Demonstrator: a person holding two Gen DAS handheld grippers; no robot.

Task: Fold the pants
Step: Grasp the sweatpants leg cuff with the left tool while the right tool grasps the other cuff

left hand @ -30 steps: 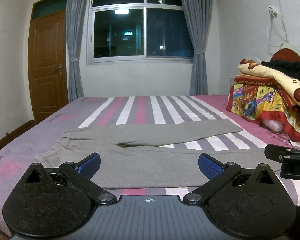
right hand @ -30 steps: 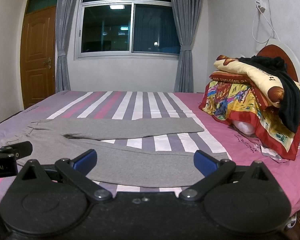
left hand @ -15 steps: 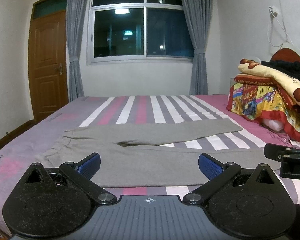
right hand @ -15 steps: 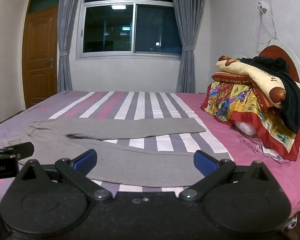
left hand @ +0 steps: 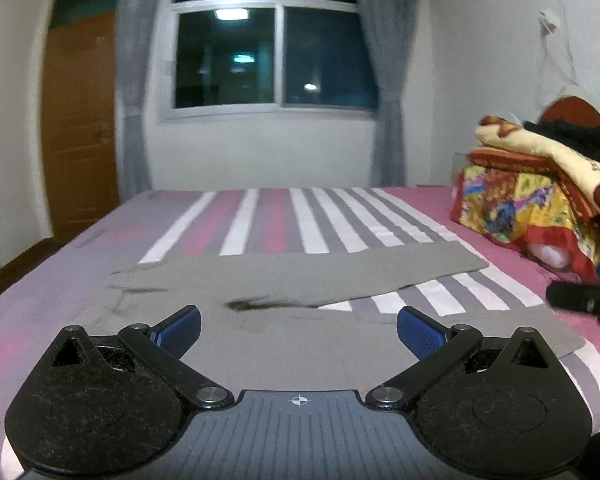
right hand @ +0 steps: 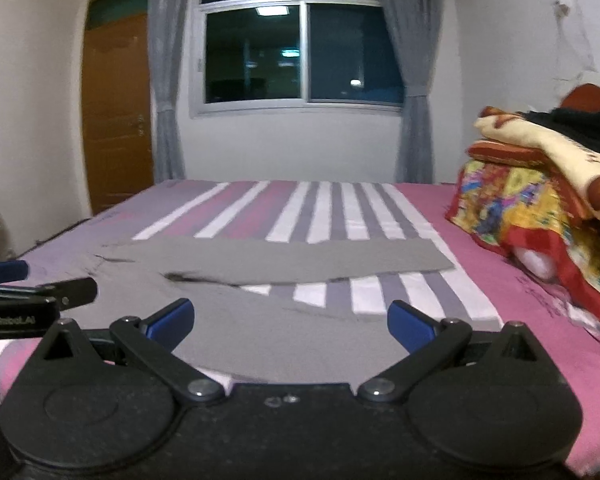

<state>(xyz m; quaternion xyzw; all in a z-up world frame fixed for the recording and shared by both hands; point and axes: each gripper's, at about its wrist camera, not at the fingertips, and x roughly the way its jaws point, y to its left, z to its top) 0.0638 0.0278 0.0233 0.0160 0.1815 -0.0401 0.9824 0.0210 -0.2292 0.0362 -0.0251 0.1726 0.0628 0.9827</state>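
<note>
Grey pants point(left hand: 300, 276) lie flat on the striped bed, waist at the left, both legs stretching right, the near leg closest to me. They also show in the right wrist view point(right hand: 284, 260). My left gripper point(left hand: 298, 330) is open and empty, just above the near leg. My right gripper point(right hand: 290, 326) is open and empty over the near leg further right. The right gripper shows at the right edge of the left wrist view point(left hand: 580, 300); the left gripper shows at the left edge of the right wrist view point(right hand: 32, 300).
The bed sheet point(left hand: 320, 216) has pink, white and grey stripes. A pile of colourful blankets and dark clothes point(left hand: 540, 184) sits at the right by the headboard. A window with curtains point(left hand: 268, 40) and a wooden door point(left hand: 80, 120) are behind.
Both grippers have moved forward and lower toward the pants, which now look nearer. Both stay open. The pants have not moved.
</note>
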